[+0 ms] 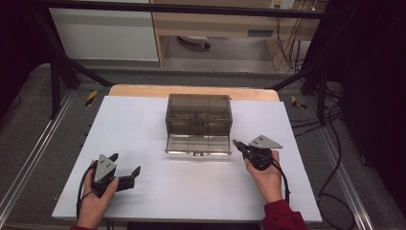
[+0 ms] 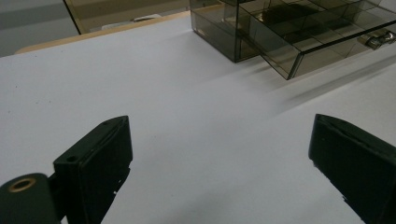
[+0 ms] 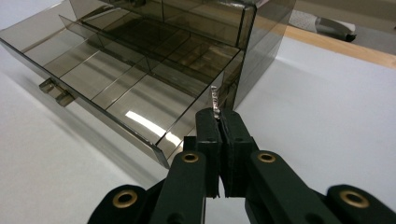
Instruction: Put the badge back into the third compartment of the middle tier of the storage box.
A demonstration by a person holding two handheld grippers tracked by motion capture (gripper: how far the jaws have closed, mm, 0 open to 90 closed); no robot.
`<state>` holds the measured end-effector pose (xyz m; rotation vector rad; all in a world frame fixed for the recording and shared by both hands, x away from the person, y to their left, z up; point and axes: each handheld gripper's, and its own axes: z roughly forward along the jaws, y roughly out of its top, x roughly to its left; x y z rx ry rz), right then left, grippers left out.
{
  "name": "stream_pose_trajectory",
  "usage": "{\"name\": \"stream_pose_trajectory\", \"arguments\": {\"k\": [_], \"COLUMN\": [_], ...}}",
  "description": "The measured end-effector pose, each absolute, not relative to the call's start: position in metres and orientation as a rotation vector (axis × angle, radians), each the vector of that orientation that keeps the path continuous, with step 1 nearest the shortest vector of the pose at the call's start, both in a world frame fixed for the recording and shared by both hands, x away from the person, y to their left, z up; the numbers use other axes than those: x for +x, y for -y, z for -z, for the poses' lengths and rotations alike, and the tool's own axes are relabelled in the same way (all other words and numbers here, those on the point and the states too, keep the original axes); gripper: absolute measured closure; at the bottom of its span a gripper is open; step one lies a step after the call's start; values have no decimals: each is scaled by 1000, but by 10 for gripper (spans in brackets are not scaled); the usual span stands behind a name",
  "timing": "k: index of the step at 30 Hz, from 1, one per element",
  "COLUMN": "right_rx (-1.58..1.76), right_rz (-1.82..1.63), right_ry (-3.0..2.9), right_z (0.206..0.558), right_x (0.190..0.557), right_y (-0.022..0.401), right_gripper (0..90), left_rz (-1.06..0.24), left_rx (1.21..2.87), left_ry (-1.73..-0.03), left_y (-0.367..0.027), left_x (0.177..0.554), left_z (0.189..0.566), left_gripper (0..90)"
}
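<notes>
Two claws work on a white worktop (image 1: pixel 158 191). The right claw (image 3: pixel 218 117), clenched on a small silvery screw (image 3: pixel 215 100), hovers at the open drawer (image 1: pixel 198 143) of a smoky plastic box (image 1: pixel 198 112); lowering it into a compartment likely comes next. The left claw (image 1: pixel 125 168) rests released.

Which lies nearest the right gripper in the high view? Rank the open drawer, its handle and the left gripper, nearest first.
From the right gripper, shut on a small silver piece:
1. open drawer: its right front corner is just beside the fingers.
2. handle: middle of the drawer's front, further left.
3. left gripper: far left, toward the person's side of the table.
</notes>
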<state>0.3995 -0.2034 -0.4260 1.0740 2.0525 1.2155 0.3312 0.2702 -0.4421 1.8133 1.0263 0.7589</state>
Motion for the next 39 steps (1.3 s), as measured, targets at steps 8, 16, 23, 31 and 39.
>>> {"name": "stream_pose_trajectory", "arguments": {"k": [8, 16, 23, 31, 39], "right_rx": [1031, 991, 977, 922, 916], "right_rz": [-1283, -1305, -1306, -1306, -1306], "right_ry": [-2030, -2026, -2020, -2053, -2067], "right_z": [416, 411, 406, 393, 382], "right_x": [393, 390, 388, 392, 403], "right_y": [205, 201, 198, 186, 181], "right_gripper": [873, 872, 873, 872, 872], "left_rz": [-750, -744, -743, -746, -743], "left_rx": [1806, 1804, 1798, 1800, 1792], "left_ry": [-1025, -1022, -1020, -1021, -1030], "left_y": [-271, -270, -270, -270, -271], "left_x": [331, 331, 331, 331, 331], "left_z": [442, 442, 442, 442, 442], "left_gripper": [62, 59, 59, 58, 58]}}
